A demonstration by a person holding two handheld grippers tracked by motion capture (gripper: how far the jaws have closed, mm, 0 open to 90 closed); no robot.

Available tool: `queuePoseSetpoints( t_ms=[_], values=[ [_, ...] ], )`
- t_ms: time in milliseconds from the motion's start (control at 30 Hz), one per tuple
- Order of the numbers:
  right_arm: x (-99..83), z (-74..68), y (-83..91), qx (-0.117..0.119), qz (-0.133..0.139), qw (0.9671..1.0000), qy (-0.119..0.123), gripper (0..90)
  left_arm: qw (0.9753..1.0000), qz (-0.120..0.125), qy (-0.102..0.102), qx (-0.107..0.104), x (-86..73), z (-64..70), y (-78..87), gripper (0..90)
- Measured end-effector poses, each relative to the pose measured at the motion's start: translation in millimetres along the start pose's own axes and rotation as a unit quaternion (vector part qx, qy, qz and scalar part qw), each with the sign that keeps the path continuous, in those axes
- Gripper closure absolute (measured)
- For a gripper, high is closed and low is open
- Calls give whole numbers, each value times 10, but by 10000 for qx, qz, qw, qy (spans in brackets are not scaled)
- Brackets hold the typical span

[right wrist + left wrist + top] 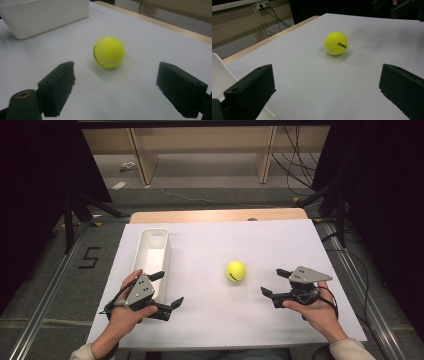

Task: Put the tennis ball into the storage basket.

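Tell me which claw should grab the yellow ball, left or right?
Probably the right claw: it sits open, close beside the tennis ball, with the ball centred between its jaws in the right gripper view. The left claw is open too, but farther away, next to the white bin.

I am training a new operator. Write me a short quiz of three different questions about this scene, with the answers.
1. True or false: the tennis ball lies inside the white bin.
2. Which gripper is nearer the ball? A) left gripper B) right gripper
3. Fill in: the jaws of both grippers are ____.

Key: 1. False, it rests on the white table sheet. 2. B. 3. open.
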State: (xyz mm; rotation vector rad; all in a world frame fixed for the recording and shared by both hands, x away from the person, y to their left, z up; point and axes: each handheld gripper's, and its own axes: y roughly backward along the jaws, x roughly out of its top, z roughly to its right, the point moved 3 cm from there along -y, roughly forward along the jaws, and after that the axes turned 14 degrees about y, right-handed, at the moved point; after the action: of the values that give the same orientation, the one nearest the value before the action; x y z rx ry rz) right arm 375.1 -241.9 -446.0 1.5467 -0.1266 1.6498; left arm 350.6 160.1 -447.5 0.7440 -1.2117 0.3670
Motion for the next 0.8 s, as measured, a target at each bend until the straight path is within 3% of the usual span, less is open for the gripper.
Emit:
queuePoseSetpoints(
  t_ms=[800],
  values=[
    [171,26,-444,51,-86,9999,68,157,10000,6,-4,-31,6,7,5,0]
  ],
)
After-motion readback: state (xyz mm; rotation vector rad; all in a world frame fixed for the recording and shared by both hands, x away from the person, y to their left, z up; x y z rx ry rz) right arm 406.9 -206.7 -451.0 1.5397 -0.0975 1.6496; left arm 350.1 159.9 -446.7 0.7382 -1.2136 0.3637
